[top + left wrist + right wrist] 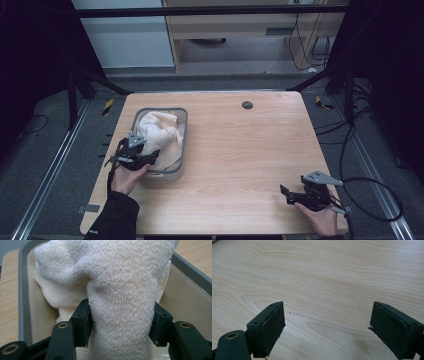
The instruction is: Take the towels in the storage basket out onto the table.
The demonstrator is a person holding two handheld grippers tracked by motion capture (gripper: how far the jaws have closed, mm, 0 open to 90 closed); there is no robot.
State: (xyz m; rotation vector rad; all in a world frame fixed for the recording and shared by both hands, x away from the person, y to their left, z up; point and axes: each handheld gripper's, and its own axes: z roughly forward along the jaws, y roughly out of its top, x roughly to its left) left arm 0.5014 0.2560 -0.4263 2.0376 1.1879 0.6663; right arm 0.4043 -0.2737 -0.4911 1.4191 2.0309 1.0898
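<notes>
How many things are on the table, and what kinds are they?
Towel: 1, cream, bunched in the tub
Tub: 1, grey
Left tool: 1, black, clamped on the towel
Right tool: 1, black, jaws open over bare wood
Total: 4

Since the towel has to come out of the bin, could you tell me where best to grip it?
Grip the raised fold of the towel from the bin's near end: it stands proud above the rim, and the left gripper already has its pads on both sides.
</notes>
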